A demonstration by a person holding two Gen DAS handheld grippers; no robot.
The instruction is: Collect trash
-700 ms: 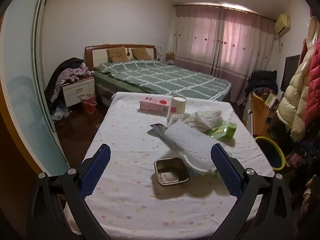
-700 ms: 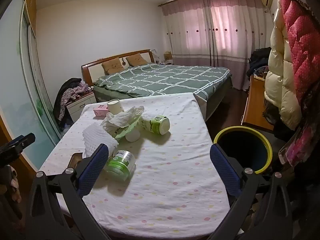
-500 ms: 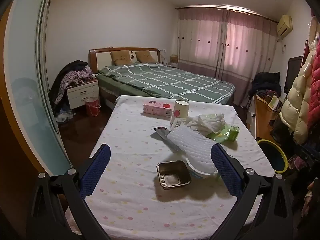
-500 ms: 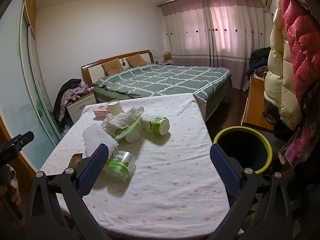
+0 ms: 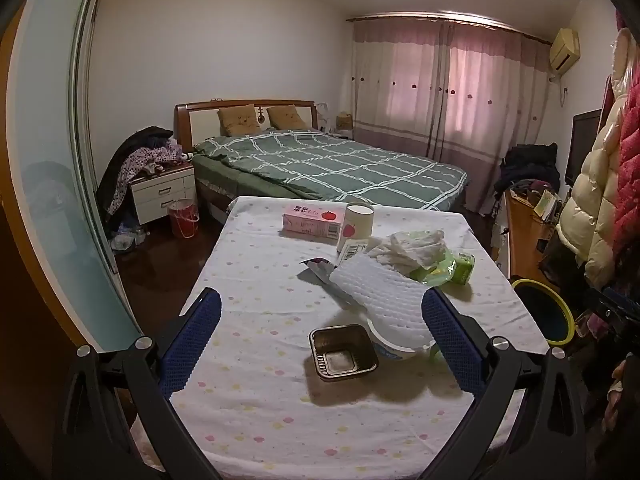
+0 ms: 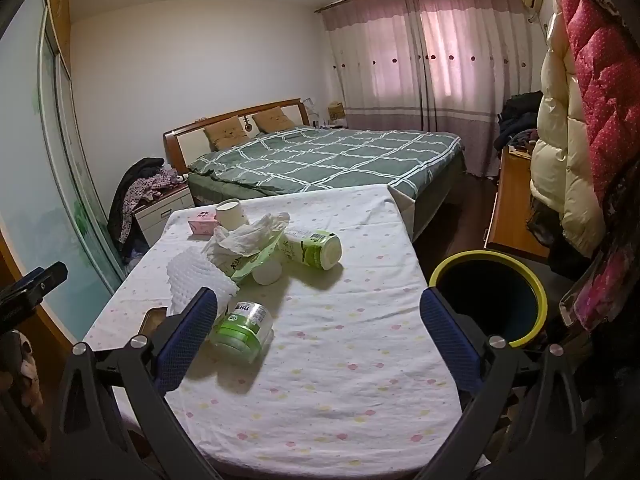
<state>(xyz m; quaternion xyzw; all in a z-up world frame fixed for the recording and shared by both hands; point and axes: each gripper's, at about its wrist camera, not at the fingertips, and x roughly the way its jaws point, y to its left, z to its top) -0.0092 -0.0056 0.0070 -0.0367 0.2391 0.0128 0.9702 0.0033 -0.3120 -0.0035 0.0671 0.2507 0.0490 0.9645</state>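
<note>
i'm looking into a bedroom where a table under a white cloth with pastel dots (image 5: 248, 412) stands before a bed with a green checked quilt (image 5: 340, 168). my left gripper (image 5: 320, 336) hangs released and empty above a small square foil tray (image 5: 343, 353), which touches a white foam mesh sheet (image 5: 380, 292). my right gripper (image 6: 318, 334) is also spread wide, holding nothing, with a toppled clear jar with a green lid (image 6: 242, 332) beside its left finger. a dark bin with a yellow rim (image 6: 490, 298) stands on the floor just right of the table.
</note>
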